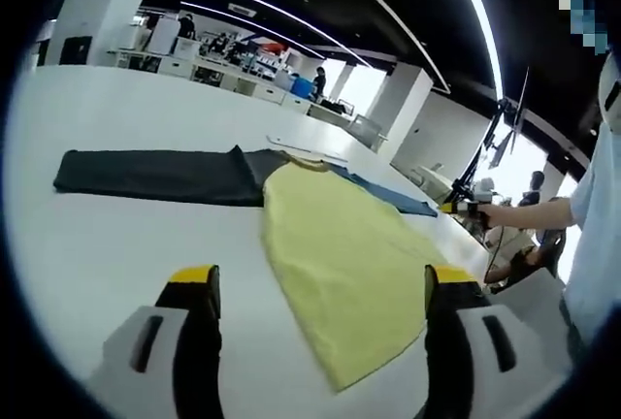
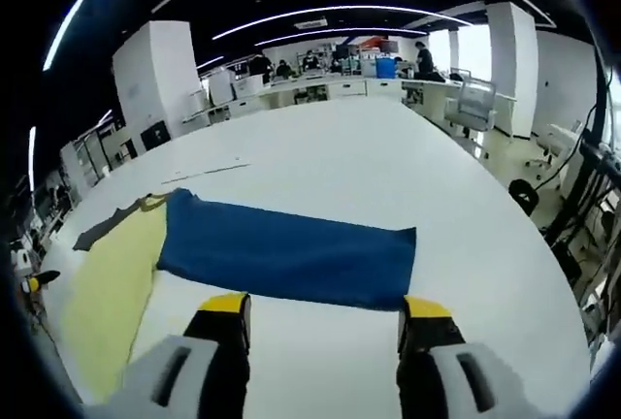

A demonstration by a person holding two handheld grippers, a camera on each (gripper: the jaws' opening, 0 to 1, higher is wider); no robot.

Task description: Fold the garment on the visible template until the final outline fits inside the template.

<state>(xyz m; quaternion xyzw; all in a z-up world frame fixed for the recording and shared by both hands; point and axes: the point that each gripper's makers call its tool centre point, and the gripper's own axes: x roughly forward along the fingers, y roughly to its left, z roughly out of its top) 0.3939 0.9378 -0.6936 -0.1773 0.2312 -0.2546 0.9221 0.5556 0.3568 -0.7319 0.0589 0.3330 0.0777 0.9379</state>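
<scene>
The yellow garment (image 1: 349, 264) is lying flat on the white table (image 1: 107, 244), its body between a dark sleeve (image 1: 155, 175) on one side and a blue sleeve (image 2: 291, 252) on the other; the left gripper (image 1: 320, 288) is hovering over the hem with jaws spread wide, holding nothing; the right gripper (image 2: 323, 307) is hanging just short of the blue sleeve's edge, also wide open and empty. I cannot make out a template outline; judging by this, pinching the sleeve at its outer end and carrying it flat across the body should be folding it cleanly.
</scene>
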